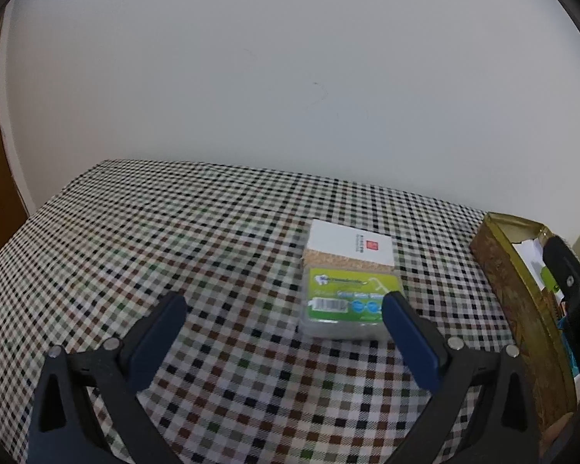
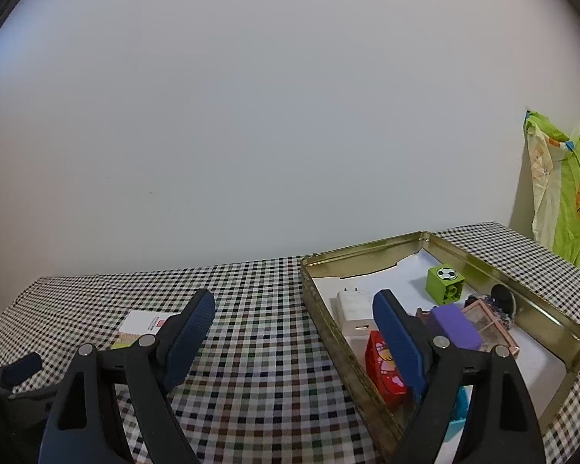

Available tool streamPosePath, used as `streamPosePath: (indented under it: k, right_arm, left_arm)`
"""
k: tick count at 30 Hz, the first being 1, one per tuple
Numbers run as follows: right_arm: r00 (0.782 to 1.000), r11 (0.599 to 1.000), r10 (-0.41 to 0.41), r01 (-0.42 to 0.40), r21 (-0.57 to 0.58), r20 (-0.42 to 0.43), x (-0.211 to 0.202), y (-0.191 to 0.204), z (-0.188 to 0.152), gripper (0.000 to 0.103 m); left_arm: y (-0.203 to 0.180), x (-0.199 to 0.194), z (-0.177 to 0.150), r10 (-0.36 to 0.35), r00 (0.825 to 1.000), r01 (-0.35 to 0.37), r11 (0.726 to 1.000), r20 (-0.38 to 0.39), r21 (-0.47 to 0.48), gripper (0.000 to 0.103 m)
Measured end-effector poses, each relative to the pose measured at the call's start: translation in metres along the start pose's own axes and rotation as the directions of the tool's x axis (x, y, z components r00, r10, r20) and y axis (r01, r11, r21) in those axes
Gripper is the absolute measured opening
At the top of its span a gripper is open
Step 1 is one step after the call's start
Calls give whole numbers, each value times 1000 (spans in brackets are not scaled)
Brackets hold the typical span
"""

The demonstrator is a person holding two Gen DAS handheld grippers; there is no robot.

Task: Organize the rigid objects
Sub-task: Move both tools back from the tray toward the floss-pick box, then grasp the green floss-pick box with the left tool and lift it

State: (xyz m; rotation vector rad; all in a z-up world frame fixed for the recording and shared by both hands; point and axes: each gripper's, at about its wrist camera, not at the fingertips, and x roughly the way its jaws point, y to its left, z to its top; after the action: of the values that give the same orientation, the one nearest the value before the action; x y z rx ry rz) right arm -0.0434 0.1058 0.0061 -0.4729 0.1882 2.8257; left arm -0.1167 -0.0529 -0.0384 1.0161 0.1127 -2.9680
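Observation:
In the left wrist view a clear box with a green label lies on the checked tablecloth, and a white-topped box with a cork-coloured side sits right behind it, touching. My left gripper is open and empty. Its right fingertip overlaps the clear box's near right corner, and the box lies just ahead of the jaws. My right gripper is open and empty above the cloth, by the left wall of the gold tin. The white-topped box shows far left.
The tin holds a white charger, a green cube with a football print, a purple block, a red packet and a pink-framed case. The gold tin stands right of the boxes. A green printed bag hangs far right.

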Motion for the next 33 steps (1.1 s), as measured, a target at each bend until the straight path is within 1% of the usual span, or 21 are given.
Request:
streamPosePath:
  k: [7, 15, 24, 29, 33]
  right_arm:
    - [1000, 1000, 6, -6, 8, -4, 4, 3, 2, 86]
    - [1000, 1000, -3, 3, 7, 1, 9, 7, 6, 86]
    - [1000, 1000, -8, 8, 25, -6, 15, 4, 9, 86]
    - [1000, 1000, -12, 12, 26, -8, 18, 3, 11, 86]
    - [1000, 1000, -12, 12, 26, -8, 21, 0, 11, 86]
  left_arm:
    - [-14, 8, 5, -9, 1000, 9, 999, -3, 36, 102]
    - [-20, 15, 10, -22, 1000, 22, 999, -5, 46, 102]
    - [-39, 25, 13, -26, 999, 30, 996, -39, 89, 102]
    - [-45, 31, 14, -12, 998, 18, 995, -61, 96, 102]
    - [-43, 34, 14, -18, 997, 24, 996, -79, 85, 102]
